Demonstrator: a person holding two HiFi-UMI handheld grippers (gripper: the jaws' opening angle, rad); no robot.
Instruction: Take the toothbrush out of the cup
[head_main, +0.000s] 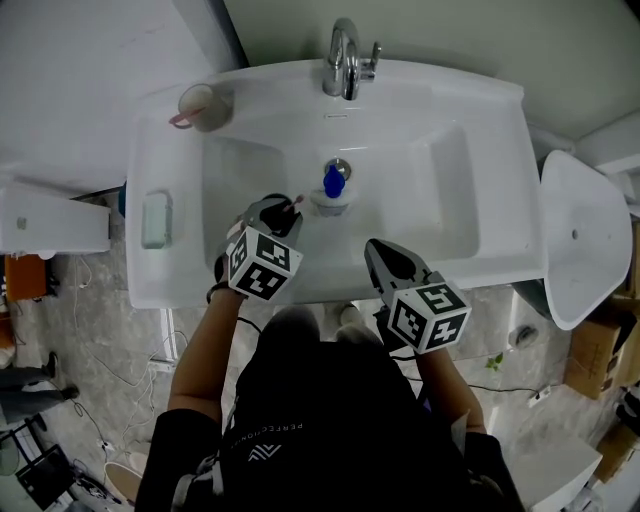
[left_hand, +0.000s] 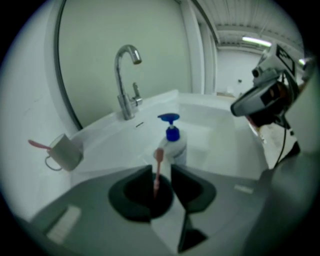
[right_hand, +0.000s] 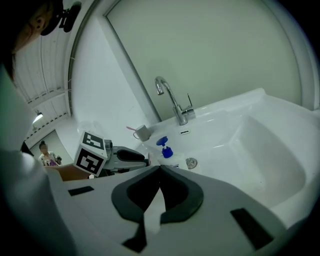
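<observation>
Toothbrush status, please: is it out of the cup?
Left gripper shut on pink toothbrush, clear of cup, over basin. Right gripper shut, empty. Second pink brush in cup. Soap bottle just ahead.

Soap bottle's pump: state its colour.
The pump is blue; the left gripper view shows it best.
</observation>
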